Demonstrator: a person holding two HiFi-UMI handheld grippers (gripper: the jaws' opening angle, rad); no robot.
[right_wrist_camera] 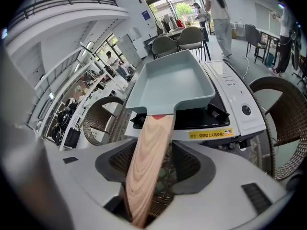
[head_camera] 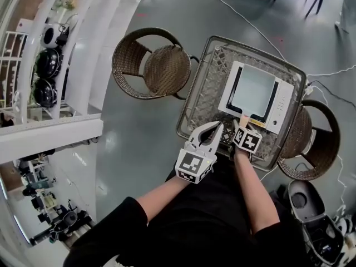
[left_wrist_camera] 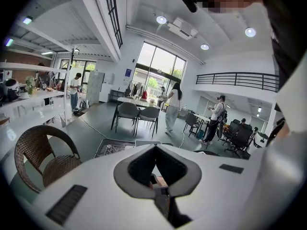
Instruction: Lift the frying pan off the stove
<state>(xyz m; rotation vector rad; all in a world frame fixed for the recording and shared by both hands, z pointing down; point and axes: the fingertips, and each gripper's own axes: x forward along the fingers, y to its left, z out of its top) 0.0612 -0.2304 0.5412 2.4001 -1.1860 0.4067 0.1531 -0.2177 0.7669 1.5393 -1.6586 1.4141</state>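
the air above the pan is open. its wooden handle fills most of the gap between the parted jaws of the right gripper, leaving a sliver of room on the handle's right side. the left gripper crowds in just beside it. left of the stove, the wicker table lies bare up to its raised rim. a wicker chair stands near the table's left edge. a second wicker chair tucks against the right edge. cables trail over the floor beyond.
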